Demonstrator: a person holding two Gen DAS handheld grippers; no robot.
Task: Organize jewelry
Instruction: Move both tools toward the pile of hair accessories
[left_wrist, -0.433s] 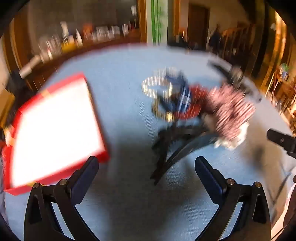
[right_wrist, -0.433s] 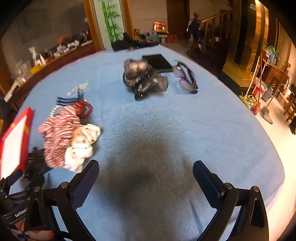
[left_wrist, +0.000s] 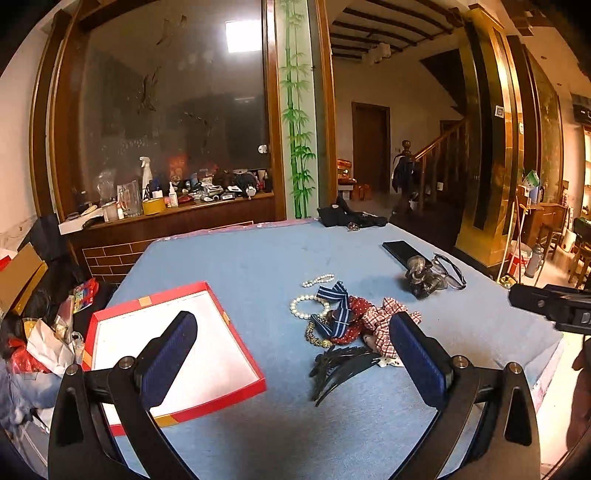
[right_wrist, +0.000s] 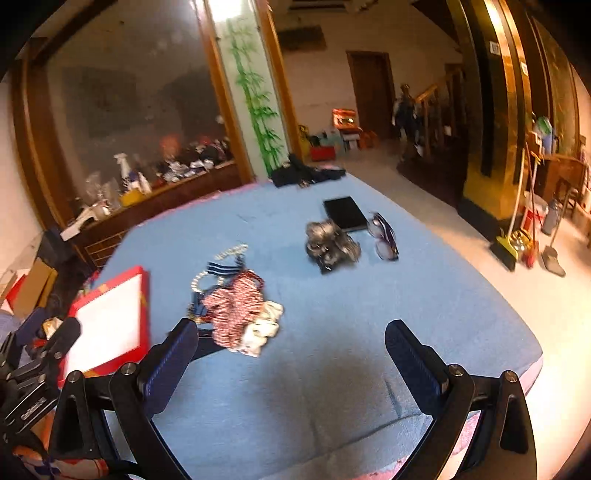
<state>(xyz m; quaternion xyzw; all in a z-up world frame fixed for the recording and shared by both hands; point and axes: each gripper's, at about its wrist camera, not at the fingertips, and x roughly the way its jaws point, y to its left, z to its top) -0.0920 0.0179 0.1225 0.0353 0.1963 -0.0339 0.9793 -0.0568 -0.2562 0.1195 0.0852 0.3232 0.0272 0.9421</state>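
Left wrist view: pearl bracelet (left_wrist: 309, 307) beside red tray (left_wrist: 173, 354)
Handling: light, slippery; pinch across beads
Claws: left claw (left_wrist: 293, 360), right claw (right_wrist: 290, 354) both released, empty

Jewelry pile (left_wrist: 343, 321), seemingly tangled, lies beside open red box (left_wrist: 177, 354).

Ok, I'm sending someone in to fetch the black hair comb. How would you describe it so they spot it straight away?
Start at the red box with the white inside, on the blue table. Beside it lies a heap of beads, ribbons and scrunchies; the black hair comb lies at the heap's near edge. It is the only plain black piece there, a curved bar with long teeth.
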